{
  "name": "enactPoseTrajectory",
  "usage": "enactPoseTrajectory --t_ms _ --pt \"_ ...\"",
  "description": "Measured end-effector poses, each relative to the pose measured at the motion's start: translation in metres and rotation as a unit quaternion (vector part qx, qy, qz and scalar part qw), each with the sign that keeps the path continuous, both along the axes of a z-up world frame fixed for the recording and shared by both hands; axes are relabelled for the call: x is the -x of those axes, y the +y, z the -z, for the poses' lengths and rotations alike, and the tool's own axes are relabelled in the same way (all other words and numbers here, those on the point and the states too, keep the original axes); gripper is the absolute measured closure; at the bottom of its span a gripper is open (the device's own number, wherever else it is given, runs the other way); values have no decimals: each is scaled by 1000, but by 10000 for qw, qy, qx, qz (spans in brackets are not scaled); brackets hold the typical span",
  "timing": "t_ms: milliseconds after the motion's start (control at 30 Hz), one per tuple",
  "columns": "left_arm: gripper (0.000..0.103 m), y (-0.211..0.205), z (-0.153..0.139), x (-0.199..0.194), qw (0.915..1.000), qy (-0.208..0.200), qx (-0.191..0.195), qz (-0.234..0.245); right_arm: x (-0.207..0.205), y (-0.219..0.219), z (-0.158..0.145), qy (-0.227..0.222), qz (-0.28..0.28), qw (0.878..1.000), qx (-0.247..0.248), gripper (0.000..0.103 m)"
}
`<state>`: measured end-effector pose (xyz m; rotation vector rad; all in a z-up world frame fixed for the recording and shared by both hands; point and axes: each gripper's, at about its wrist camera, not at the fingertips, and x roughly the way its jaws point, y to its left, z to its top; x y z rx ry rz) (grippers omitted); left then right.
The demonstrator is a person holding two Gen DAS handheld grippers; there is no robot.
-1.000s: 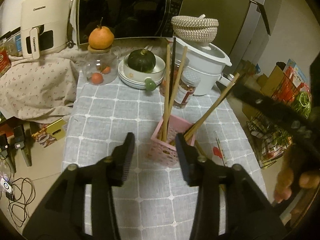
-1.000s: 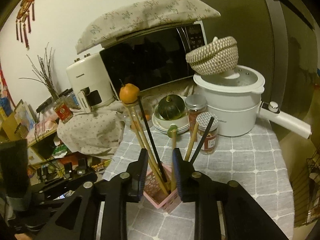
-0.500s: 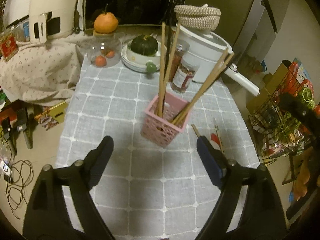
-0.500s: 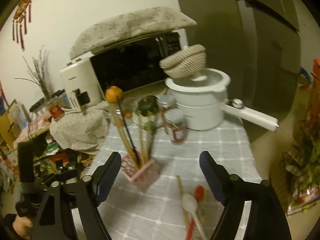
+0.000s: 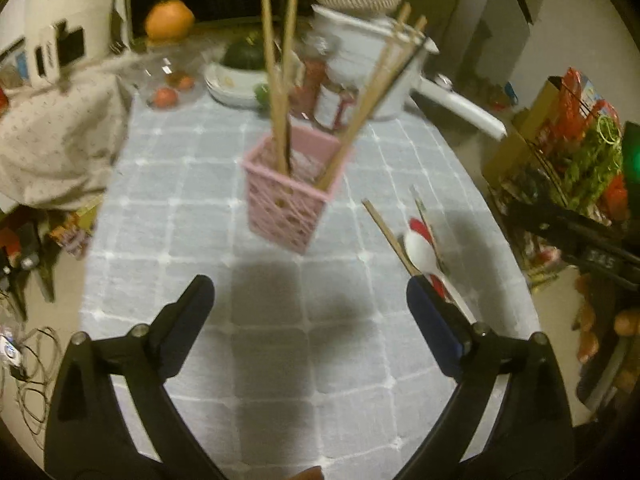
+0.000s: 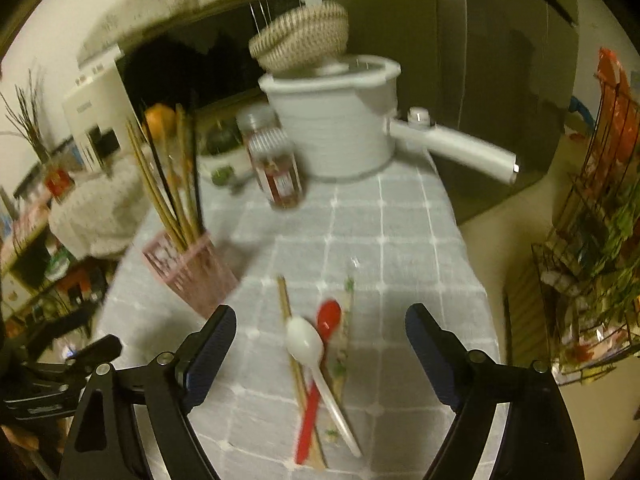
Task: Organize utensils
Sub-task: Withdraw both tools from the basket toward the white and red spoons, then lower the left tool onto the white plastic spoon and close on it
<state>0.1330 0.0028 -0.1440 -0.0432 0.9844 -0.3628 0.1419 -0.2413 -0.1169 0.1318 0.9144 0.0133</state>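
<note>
Right wrist view: 2 spoons (image 6: 316, 360), white & red, on cloth; both grippers' fingers just spread wide, empty.

No text legible. The white appliance (image 5: 60, 40) and the jar label (image 6: 282, 182) carry markings, too blurred to read.

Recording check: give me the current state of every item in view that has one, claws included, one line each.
Left claw: open, empty, jaws just widened.
Right claw: open, empty, jaws just widened, above the spoons.
Pink basket: upright, holding chopsticks.
Chopsticks in basket: standing, leaning.
White spoon: lying on the tablecloth.
Red spoon: lying beside it.
Loose chopstick: lying flat.
White pot: lidded.
</note>
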Motion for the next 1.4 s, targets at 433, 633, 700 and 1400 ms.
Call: enactPoseTrajectory --t_ms 433,633,700,1400 --pt "22 -62 37 8 9957 688 91 612 -8 -43 44 831 495 9953 -65 15" --pt "62 -86 48 -5 9936 944 464 420 -8 -50 50 928 458 9946 -16 15" --pt "67 -94 51 -10 9930 987 568 305 -8 -53 53 970 431 9943 9 15" --pt "69 -150 78 -51 9863 1456 246 -741 3 -85 61 1040 624 9926 -54 15"
